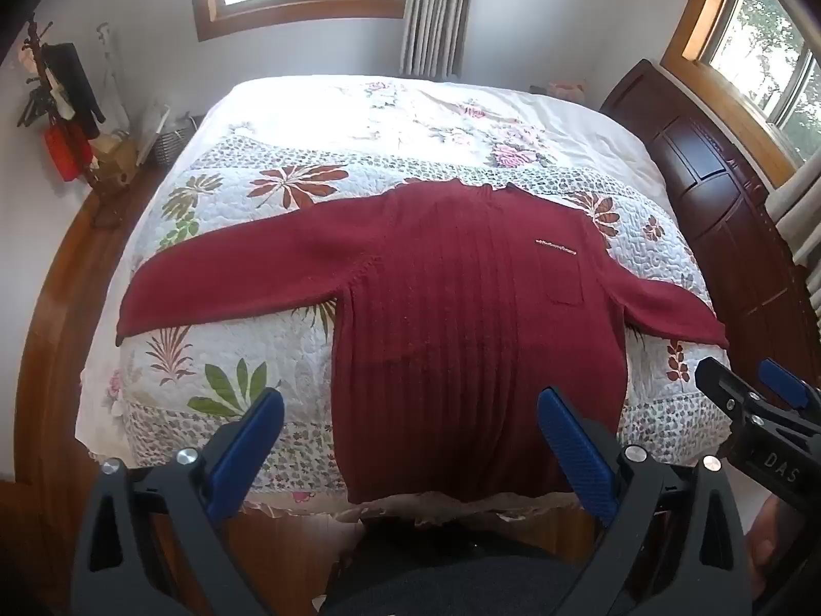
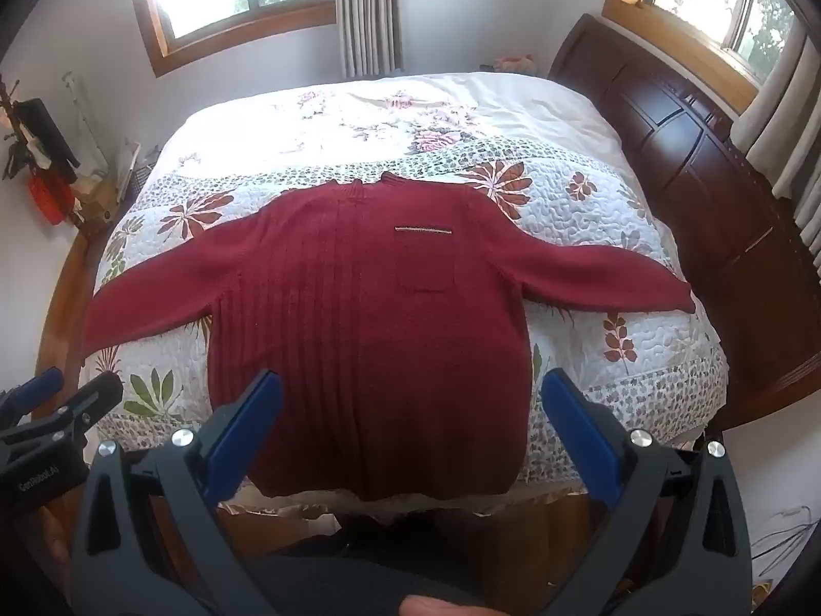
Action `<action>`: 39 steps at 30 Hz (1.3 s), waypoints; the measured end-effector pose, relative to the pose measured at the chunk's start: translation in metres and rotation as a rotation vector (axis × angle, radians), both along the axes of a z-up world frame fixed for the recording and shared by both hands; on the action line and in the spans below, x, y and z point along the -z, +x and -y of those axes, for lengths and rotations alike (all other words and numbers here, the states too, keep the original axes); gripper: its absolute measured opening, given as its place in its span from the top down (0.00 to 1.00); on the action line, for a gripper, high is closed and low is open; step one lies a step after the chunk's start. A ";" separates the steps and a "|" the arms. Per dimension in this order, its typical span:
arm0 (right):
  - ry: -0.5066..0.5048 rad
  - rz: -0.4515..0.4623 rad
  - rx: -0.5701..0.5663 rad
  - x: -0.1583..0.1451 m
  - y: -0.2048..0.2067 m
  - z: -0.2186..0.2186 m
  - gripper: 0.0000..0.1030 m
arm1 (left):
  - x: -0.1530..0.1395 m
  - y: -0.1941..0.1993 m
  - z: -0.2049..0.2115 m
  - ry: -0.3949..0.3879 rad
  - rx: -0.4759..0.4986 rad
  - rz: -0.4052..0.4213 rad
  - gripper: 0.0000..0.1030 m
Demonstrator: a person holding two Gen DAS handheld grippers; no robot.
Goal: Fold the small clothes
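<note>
You had the sweater [image 1: 477, 308] spread flat, front up, across the near part of the bed [image 1: 421, 118], both sleeves out to the sides and its hem at the near edge, just above the floor. Your left gripper [image 1: 410, 441] hung over that hem with its fingers wide apart and nothing between them; your right gripper [image 2: 410, 421] sat beside it, fingers likewise spread and empty. No fold looked started. The main risk from there was the hem: it lay right on the bed's lip, so a pinch that caught only the top layer would have lifted the front and left the back behind, and a tug toward you could have slid the whole sweater off onto the floor. The knit looked thick and slack, so it would likely sag and bunch if you raised it from one corner only. The left sleeve [image 1: 231, 277] reached close to the left side of the bed and its cuff could have dropped over the side when moved; the right sleeve [image 2: 605, 272] ended near the right edge too. With both grippers that close together, they could also have knocked each other when reaching for a sleeve. Round about, a headboard [image 2: 682, 154] stood to the right, and a coat stand [image 1: 56, 102] with clutter stood in the far left corner, both well clear of the work. Nothing lay on the quilt [image 2: 616, 215] to block a fold.
</note>
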State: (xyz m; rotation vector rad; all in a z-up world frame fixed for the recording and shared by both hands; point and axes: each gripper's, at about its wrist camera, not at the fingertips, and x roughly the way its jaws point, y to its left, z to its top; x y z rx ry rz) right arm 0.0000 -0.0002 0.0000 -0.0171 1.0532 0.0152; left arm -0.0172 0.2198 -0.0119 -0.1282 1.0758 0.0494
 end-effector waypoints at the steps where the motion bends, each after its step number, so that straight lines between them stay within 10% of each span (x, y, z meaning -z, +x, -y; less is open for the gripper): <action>1: 0.000 0.003 0.000 0.000 0.000 0.000 0.02 | 0.000 0.000 0.000 0.000 0.000 0.000 0.04; 39: -0.005 0.017 0.005 -0.002 0.000 -0.001 0.02 | 0.005 0.005 0.006 -0.001 0.022 -0.016 0.04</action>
